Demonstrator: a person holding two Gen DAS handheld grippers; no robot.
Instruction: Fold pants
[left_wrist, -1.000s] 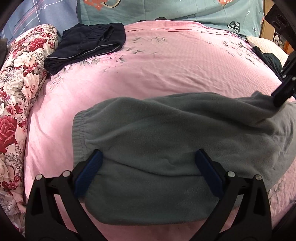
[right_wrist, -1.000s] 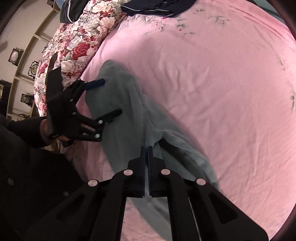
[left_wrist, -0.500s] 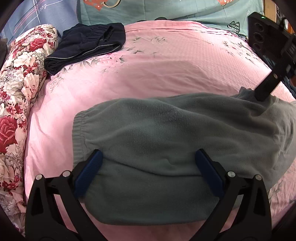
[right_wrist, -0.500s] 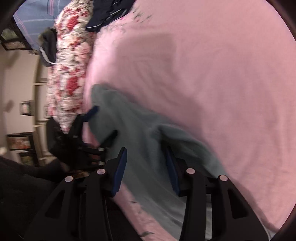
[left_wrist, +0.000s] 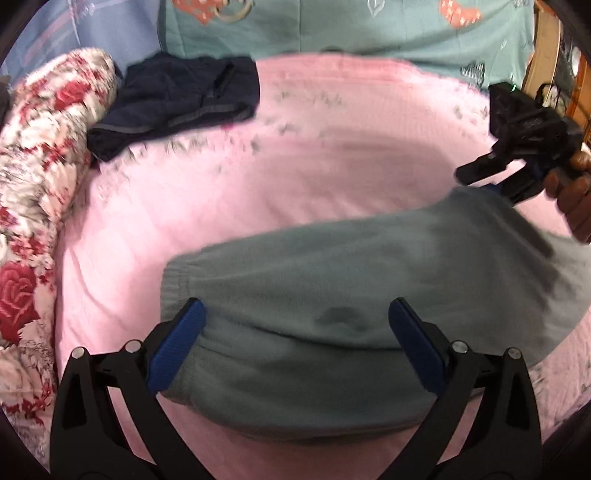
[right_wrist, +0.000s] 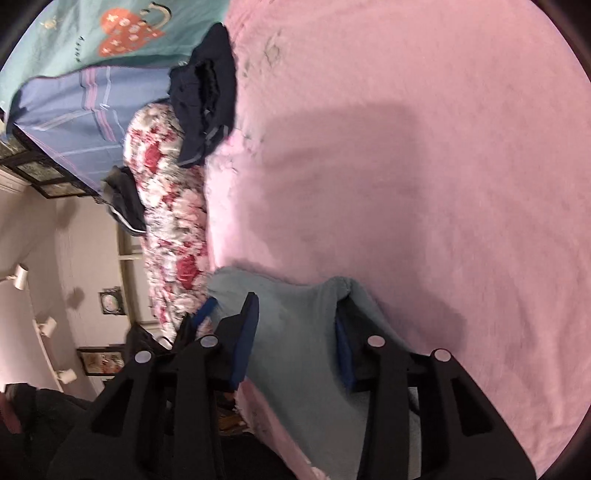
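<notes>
Grey fleece pants (left_wrist: 332, 295) lie folded lengthwise across the pink bedsheet (left_wrist: 332, 177), waistband at nine o'clock; the left gripper (left_wrist: 295, 343) hovers spread wide over them as before, released; the right gripper (right_wrist: 295, 339), clenched on the fabric a second ago, has let go and rolled over, jaws now closing with grey fleece between them; the folded navy garment (left_wrist: 177, 103) sits untouched at eleven o'clock.

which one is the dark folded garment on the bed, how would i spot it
Start from the pink bedsheet covering the bed. At its far left corner, beside the rose-patterned quilt, lies the navy garment. Unlike the grey-green fleece pants spread near the grippers, it is small, dark blue, and edged with a pale stripe.
</notes>
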